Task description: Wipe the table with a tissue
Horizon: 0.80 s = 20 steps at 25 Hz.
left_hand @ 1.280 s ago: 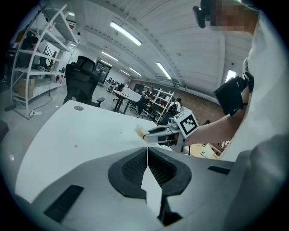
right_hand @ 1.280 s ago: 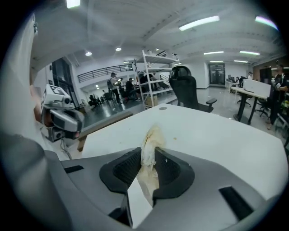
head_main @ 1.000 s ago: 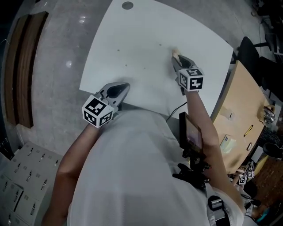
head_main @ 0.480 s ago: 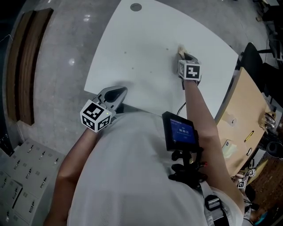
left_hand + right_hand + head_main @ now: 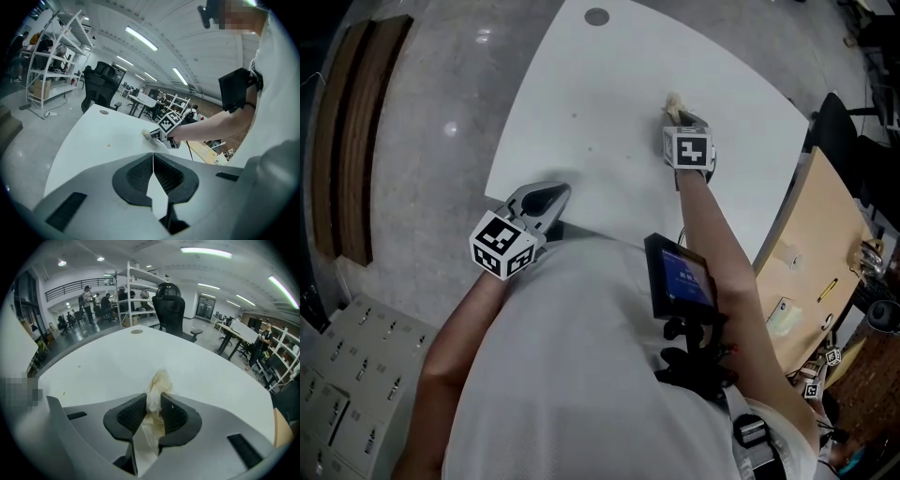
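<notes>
Nearest the person, the left gripper (image 5: 153, 161) hangs at the near edge of the white, curved-edged table (image 5: 581, 84), its jaws closed together on nothing. Farther out over the table top, the right gripper (image 5: 153, 401) has its jaws clamped on a crumpled, cream-stained paper tissue (image 5: 157, 383). The tissue's long axis runs along the jaws, and its free end sticks out past the fingertips, pointing away from the person and down toward the table.

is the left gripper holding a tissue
No, the fingers of the left gripper meet with nothing between them; the tissue is pinched in the right gripper.
</notes>
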{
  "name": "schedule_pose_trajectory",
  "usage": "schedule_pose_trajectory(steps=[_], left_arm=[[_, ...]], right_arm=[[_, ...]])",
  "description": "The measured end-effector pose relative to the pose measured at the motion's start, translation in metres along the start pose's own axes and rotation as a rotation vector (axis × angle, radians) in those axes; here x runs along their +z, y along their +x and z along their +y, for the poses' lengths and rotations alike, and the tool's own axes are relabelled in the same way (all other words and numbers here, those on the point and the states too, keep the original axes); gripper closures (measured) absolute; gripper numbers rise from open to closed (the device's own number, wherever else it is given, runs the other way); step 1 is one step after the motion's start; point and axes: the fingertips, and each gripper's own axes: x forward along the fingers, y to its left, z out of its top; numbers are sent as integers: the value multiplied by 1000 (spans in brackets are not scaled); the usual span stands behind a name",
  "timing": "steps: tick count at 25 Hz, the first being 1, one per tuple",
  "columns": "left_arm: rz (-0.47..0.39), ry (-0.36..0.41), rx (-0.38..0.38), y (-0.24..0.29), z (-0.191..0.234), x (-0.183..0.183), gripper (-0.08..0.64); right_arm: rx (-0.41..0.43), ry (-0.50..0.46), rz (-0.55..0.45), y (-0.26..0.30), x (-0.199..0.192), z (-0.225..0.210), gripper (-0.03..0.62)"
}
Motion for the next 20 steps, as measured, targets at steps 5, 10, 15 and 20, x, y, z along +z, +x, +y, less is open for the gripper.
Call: schedule_pose_trajectory(steps=[5,10,15,20], left_arm=[[1,-7,14,-11,13,-2,552],[10,-13,17,-21,26,-5,552],[23,4,-7,-20,25,-4,552],[27,28,-31,-10,18,5,552]], right_arm=[[48,-81,8,8,17,43,499],[165,-178,-11,10,29,97,499],[310,-353,-32,-5,21,148,499],[300,-410,-38,-17,-1,121,499]])
